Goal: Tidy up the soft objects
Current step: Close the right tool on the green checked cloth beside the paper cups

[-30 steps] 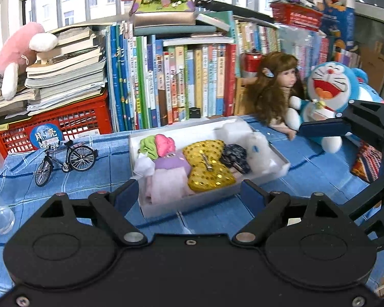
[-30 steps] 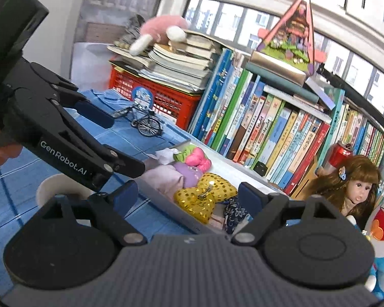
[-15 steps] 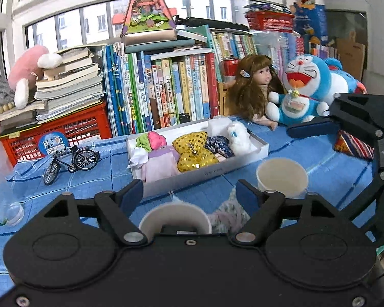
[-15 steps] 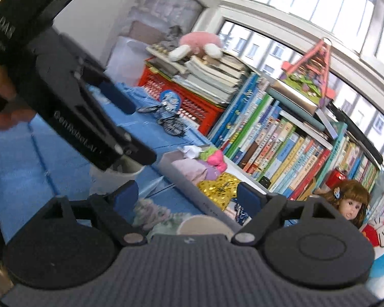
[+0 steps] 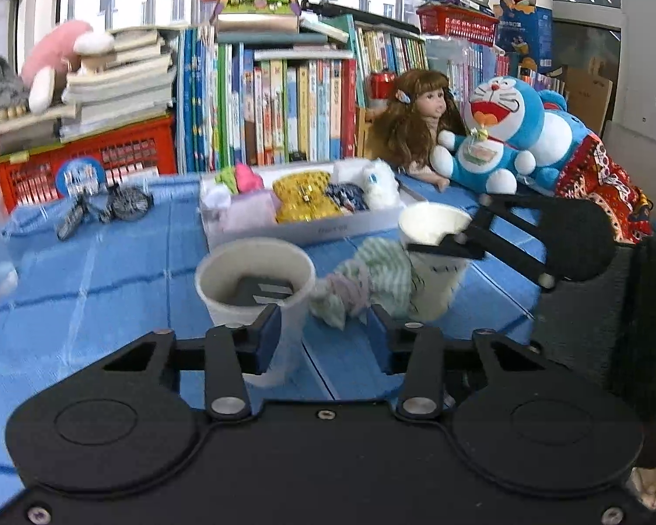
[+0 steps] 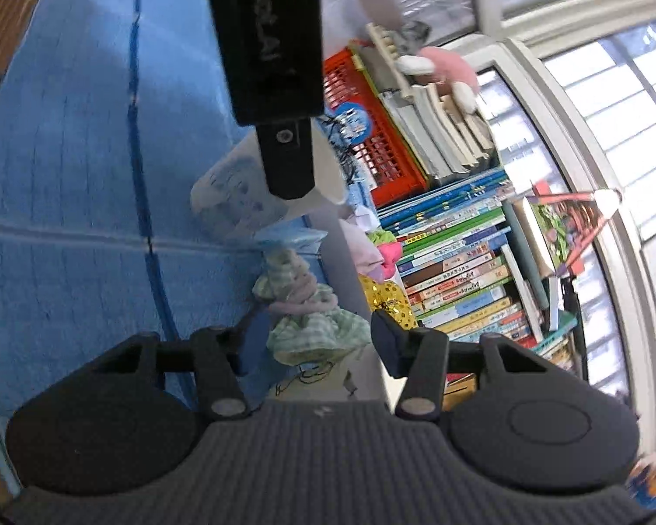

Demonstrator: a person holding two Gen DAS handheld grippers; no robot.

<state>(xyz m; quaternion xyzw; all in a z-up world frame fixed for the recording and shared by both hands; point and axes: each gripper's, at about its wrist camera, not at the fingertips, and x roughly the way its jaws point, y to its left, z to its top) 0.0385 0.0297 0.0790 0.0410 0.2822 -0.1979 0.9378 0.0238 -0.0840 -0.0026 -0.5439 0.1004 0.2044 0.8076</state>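
Note:
A green striped soft cloth bundle with a pink band (image 5: pixel 367 280) lies on the blue tablecloth between two white paper cups (image 5: pixel 253 280) (image 5: pixel 433 245). A white tray (image 5: pixel 310 229) behind them holds several soft items, among them a gold sequin bow (image 5: pixel 304 201). My left gripper (image 5: pixel 323 337) is open, low in front of the left cup and the bundle. My right gripper (image 6: pixel 315 341) is open, rolled sideways, with the bundle (image 6: pixel 310 315) between its fingers. In the left wrist view the right gripper (image 5: pixel 525 236) sits over the right cup.
Rows of books (image 5: pixel 284 105), a red crate (image 5: pixel 87 162), a doll (image 5: pixel 415 122) and a blue plush (image 5: pixel 498 135) stand behind the tray. A toy bicycle (image 5: pixel 105 210) lies at the left. The left gripper's body (image 6: pixel 271 43) fills the upper right wrist view.
Both grippers have pulled back and dropped lower, bringing the cups and the striped bundle into view. The right gripper has rolled sideways and come down around the bundle.

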